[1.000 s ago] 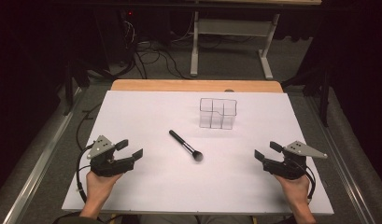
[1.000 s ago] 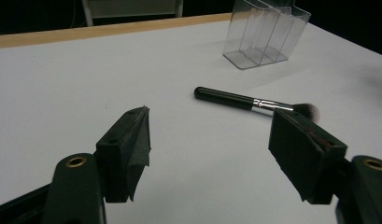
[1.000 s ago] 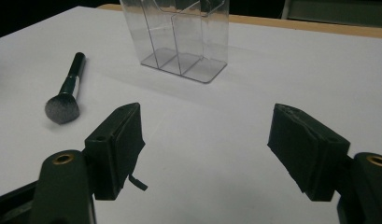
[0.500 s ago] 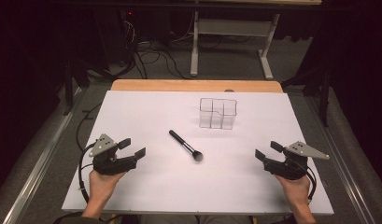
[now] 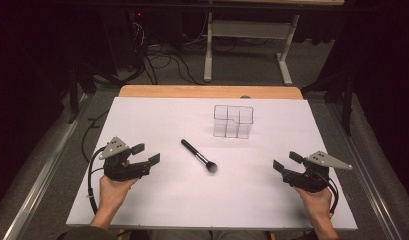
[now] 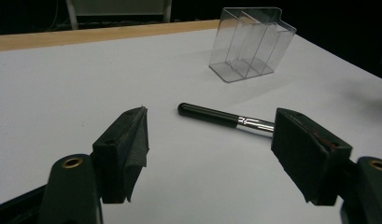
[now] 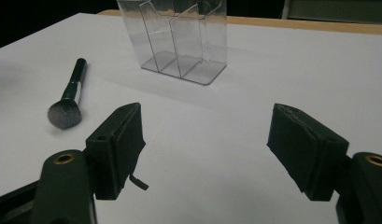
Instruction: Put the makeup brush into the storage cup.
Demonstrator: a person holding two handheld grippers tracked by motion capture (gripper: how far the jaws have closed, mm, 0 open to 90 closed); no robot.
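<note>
A black makeup brush (image 5: 198, 155) lies flat near the middle of the white table (image 5: 157, 120), its handle pointing back left and its bristle head toward the front right. Behind it stands an empty clear plastic organiser (image 5: 233, 121) with several compartments. My left gripper (image 5: 145, 154) rests at the front left, open, nothing between its jaws. In the left gripper view the brush handle (image 6: 212, 115) lies just beyond the jaws, the organiser (image 6: 250, 44) farther off. My right gripper (image 5: 286, 162) rests open at the front right. The right gripper view has the brush (image 7: 68, 100) at left and the organiser (image 7: 179, 39) ahead.
A wooden strip (image 5: 207, 92) runs along the table's far edge. Beyond it on the dark floor are cables and a white metal stand (image 5: 247, 40). Grey floor rails flank the table.
</note>
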